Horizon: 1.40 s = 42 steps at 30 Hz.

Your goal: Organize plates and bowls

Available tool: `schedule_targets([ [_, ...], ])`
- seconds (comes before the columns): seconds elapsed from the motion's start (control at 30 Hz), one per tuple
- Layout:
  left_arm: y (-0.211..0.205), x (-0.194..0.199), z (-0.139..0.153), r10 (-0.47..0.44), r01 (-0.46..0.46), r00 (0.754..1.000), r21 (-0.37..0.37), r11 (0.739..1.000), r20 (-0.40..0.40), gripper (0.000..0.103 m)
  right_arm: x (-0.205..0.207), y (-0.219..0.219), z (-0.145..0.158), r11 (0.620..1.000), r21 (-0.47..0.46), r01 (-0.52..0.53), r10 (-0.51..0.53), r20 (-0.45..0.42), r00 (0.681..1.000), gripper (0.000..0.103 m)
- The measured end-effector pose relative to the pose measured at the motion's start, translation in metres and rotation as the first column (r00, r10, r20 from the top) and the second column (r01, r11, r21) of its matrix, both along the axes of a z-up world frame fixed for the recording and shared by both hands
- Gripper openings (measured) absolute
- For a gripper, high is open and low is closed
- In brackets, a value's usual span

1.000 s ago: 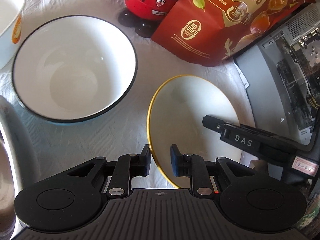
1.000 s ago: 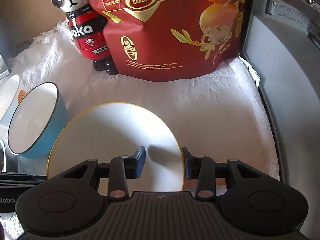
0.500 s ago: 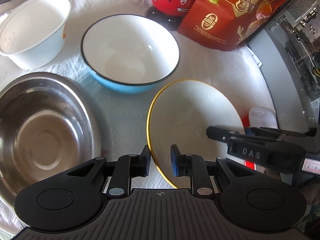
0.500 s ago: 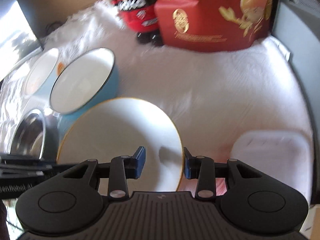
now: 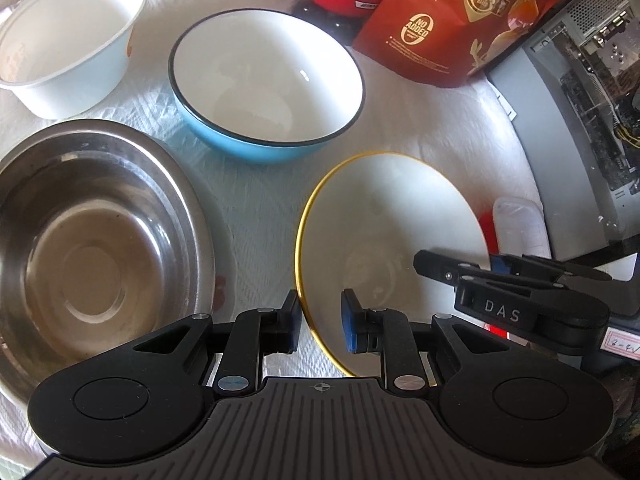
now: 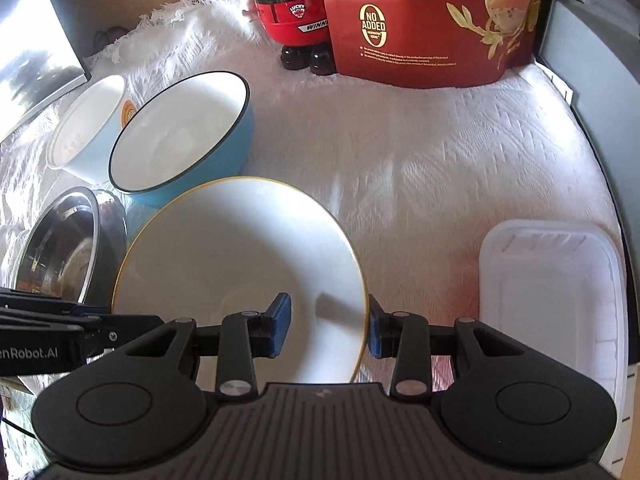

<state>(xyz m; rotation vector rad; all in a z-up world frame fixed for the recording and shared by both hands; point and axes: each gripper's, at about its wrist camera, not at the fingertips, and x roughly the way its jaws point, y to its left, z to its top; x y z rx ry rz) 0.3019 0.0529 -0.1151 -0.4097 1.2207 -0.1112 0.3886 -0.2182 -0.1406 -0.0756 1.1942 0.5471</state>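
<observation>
A white bowl with a gold rim [image 5: 392, 216] hangs tilted between both grippers, above the white cloth. My left gripper [image 5: 320, 326] is shut on its left rim, one pad inside and one outside. My right gripper [image 6: 326, 326] is shut on the opposite rim of the same bowl [image 6: 240, 248]. Behind it stands a blue bowl with a white inside [image 5: 264, 80]. A steel bowl [image 5: 88, 248] sits to the left, and a white paper bowl [image 5: 68, 36] at the far left.
A lidded clear plastic container [image 6: 552, 288] lies on the cloth at the right. A red snack bag [image 6: 432, 20] and a red figurine bottle [image 6: 292, 4] stand at the back. An open computer case [image 5: 592, 80] borders the right edge.
Both grippers carried the gold-rimmed bowl back and to the left. The steel bowl, the paper bowl and the plastic container came into view. The grips look the same.
</observation>
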Motion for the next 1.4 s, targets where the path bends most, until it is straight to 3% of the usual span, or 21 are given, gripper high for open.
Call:
schedule_targets([
  [0.2, 0.011, -0.006, 0.011, 0.014, -0.013, 0.999, -0.037, 0.999, 0.034, 0.023, -0.003, -0.002, 0.006, 1.0, -0.009, 0.018, -0.018, 0.03, 0.999, 0.039],
  [0.37, 0.029, -0.009, 0.032, 0.057, -0.05, 0.993, -0.071, 0.996, 0.106, 0.021, -0.005, -0.001, 0.027, 0.999, -0.046, 0.023, -0.015, 0.168, 0.986, 0.041],
  [0.4, 0.035, -0.009, 0.037, 0.072, -0.063, 0.99, -0.078, 0.995, 0.125, 0.021, -0.006, -0.001, 0.033, 0.998, -0.05, 0.023, -0.013, 0.199, 0.98, 0.043],
  [0.47, 0.046, -0.007, 0.045, 0.114, -0.101, 0.98, -0.086, 0.991, 0.161, 0.021, -0.006, -0.001, 0.046, 0.999, -0.044, 0.03, -0.017, 0.266, 0.964, 0.06],
  [0.57, 0.068, 0.0, 0.054, 0.199, -0.183, 0.965, -0.104, 0.978, 0.173, 0.021, -0.002, 0.001, 0.062, 0.998, -0.019, 0.06, -0.049, 0.348, 0.936, 0.069],
  [0.7, 0.095, 0.01, 0.067, 0.282, -0.271, 0.937, -0.077, 0.959, 0.208, 0.021, 0.022, 0.01, 0.082, 0.999, 0.029, 0.037, -0.044, 0.305, 0.951, 0.069],
  [0.8, 0.103, 0.023, 0.068, 0.295, -0.3, 0.932, -0.012, 0.954, 0.21, 0.021, 0.038, 0.02, 0.098, 0.996, 0.086, 0.025, -0.048, 0.266, 0.963, 0.069],
  [0.9, 0.107, 0.038, 0.057, 0.305, -0.306, 0.934, -0.021, 0.952, 0.185, 0.021, 0.051, 0.038, 0.101, 0.995, 0.095, -0.033, 0.01, 0.235, 0.972, 0.071],
  [1.0, 0.107, 0.052, 0.044, 0.303, -0.304, 0.941, -0.016, 0.953, 0.152, 0.021, 0.062, 0.056, 0.089, 0.998, 0.037, -0.048, 0.039, 0.22, 0.975, 0.071],
  [1.17, 0.095, 0.073, 0.03, 0.252, -0.264, 0.959, 0.092, 0.96, 0.126, 0.022, 0.077, 0.073, 0.068, 0.998, 0.01, -0.066, 0.064, 0.114, 0.991, 0.074],
  [1.4, 0.091, 0.09, 0.01, 0.238, -0.247, 0.967, 0.105, 0.963, 0.095, 0.025, 0.102, 0.089, 0.03, 0.998, 0.019, -0.059, 0.059, -0.01, 0.998, 0.074],
])
